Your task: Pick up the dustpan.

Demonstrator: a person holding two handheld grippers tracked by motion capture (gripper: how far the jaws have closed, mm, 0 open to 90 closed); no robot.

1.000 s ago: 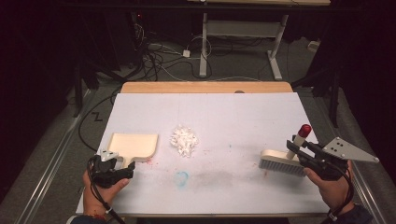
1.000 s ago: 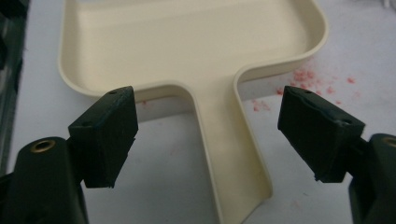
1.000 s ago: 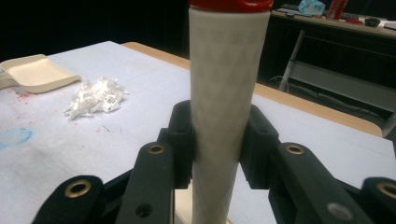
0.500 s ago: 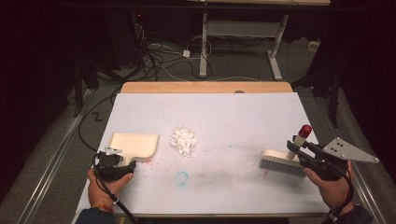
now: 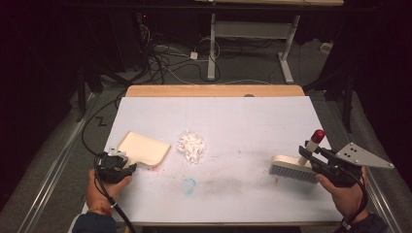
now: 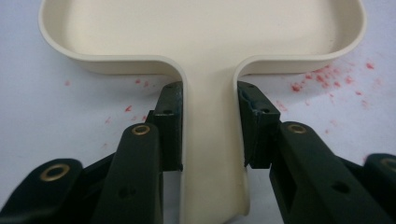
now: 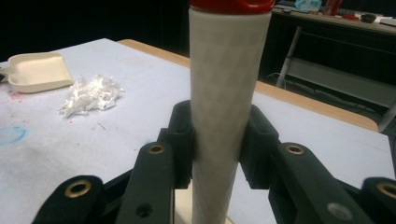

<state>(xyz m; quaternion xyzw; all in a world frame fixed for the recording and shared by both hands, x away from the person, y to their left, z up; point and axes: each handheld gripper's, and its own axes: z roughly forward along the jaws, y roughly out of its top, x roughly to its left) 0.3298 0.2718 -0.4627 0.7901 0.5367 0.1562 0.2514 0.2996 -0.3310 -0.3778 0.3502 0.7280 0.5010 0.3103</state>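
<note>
A cream dustpan [image 5: 145,148] lies flat at the table's left, its handle pointing toward the person. My left gripper [image 5: 126,163] is shut on that handle [image 6: 210,154], a black pad pressed on each side of it. A small pile of white paper shreds [image 5: 192,145] sits just right of the pan's mouth. At the right, a cream hand brush [image 5: 290,167] rests bristles-down on the table. Its red-capped handle [image 7: 229,93] rises at a slant, and my right gripper [image 5: 317,158] is shut around it. The right gripper view also shows the shreds [image 7: 91,95] and dustpan [image 7: 37,70] far off at the left.
The white table cover [image 5: 252,121] carries a faint blue smudge [image 5: 188,183] near the front and red specks [image 6: 322,77] around the dustpan. A wooden edge [image 5: 214,91] runs along the far side. Beyond it are floor cables and a desk frame [image 5: 214,43].
My left gripper has moved forward a little onto the dustpan handle. The right gripper and the brush have stayed put.
</note>
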